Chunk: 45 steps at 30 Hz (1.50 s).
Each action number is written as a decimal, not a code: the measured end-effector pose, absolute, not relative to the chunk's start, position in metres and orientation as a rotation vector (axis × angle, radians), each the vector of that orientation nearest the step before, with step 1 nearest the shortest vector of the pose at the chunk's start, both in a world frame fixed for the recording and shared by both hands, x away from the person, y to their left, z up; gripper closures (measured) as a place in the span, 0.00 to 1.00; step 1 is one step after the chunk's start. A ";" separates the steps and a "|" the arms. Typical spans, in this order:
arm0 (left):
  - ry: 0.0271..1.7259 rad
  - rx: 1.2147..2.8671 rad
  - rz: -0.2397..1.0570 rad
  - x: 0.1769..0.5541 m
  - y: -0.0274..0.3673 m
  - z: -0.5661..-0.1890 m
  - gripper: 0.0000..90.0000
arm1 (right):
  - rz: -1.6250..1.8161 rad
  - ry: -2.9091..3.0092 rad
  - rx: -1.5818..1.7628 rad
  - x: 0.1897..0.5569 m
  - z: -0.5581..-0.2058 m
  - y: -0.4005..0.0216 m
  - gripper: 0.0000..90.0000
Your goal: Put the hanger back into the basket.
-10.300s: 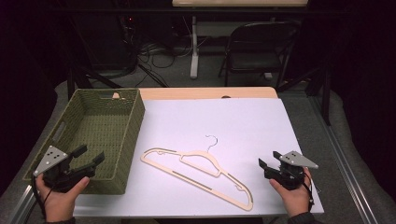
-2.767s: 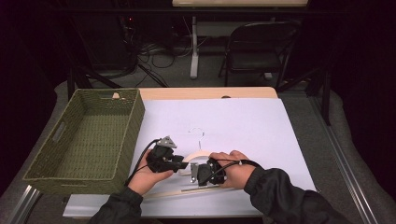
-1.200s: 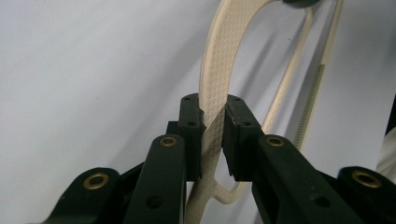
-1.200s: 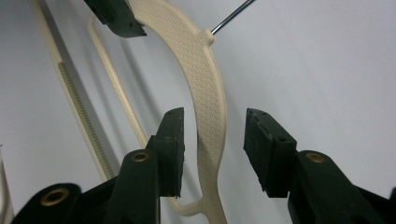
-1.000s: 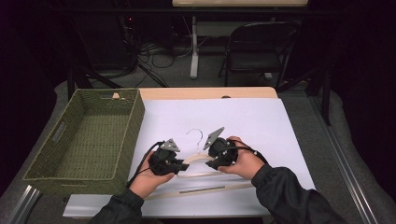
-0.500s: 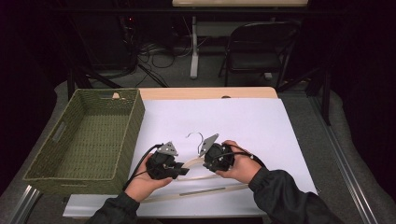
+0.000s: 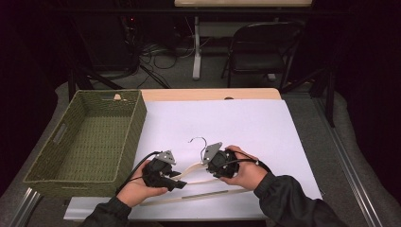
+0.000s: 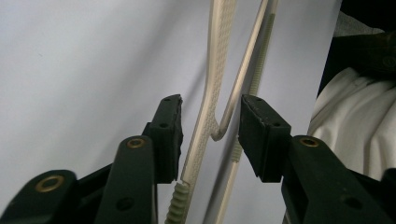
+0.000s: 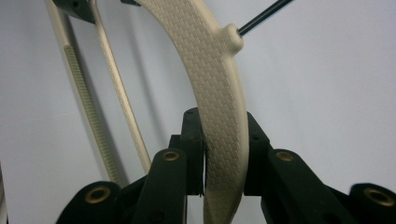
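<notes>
A cream plastic coat hanger (image 7: 198, 182) is seen near the front edge of the white table (image 7: 265, 123), lifted at its hook end. Its curved arm is squeezed tight between the jaws of the right gripper (image 9: 223, 154). The left gripper (image 8: 210, 135) has just been opening; its jaws are parted around the hanger's thin bars, not pressing. A green woven basket (image 7: 137, 118) is kept at the left edge. No writing can be read.
</notes>
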<state>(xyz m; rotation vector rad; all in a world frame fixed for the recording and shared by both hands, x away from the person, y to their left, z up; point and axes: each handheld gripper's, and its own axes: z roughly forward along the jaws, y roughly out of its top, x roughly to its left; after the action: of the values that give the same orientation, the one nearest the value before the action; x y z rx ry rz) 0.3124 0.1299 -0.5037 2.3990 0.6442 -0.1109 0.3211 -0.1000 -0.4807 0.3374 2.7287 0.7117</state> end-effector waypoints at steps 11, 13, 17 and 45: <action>0.574 2.438 -0.150 0.313 0.130 -0.506 0.78 | 0.729 2.729 0.321 0.317 -0.479 -0.100 0.84; 0.551 2.446 -0.166 0.313 0.130 -0.505 0.80 | 0.743 2.723 0.309 0.315 -0.478 -0.099 0.84; 0.519 2.482 -0.161 0.311 0.127 -0.503 0.82 | 0.747 2.726 0.291 0.313 -0.476 -0.099 0.86; 0.458 2.448 -0.119 0.305 0.128 -0.490 0.97 | 0.854 2.709 0.312 0.320 -0.463 -0.104 0.72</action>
<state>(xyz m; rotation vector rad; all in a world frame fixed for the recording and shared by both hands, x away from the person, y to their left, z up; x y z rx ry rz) 0.3051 0.1279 -0.4895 2.4476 0.4579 -0.1191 0.3200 -0.1041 -0.4633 0.3120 2.7091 0.8538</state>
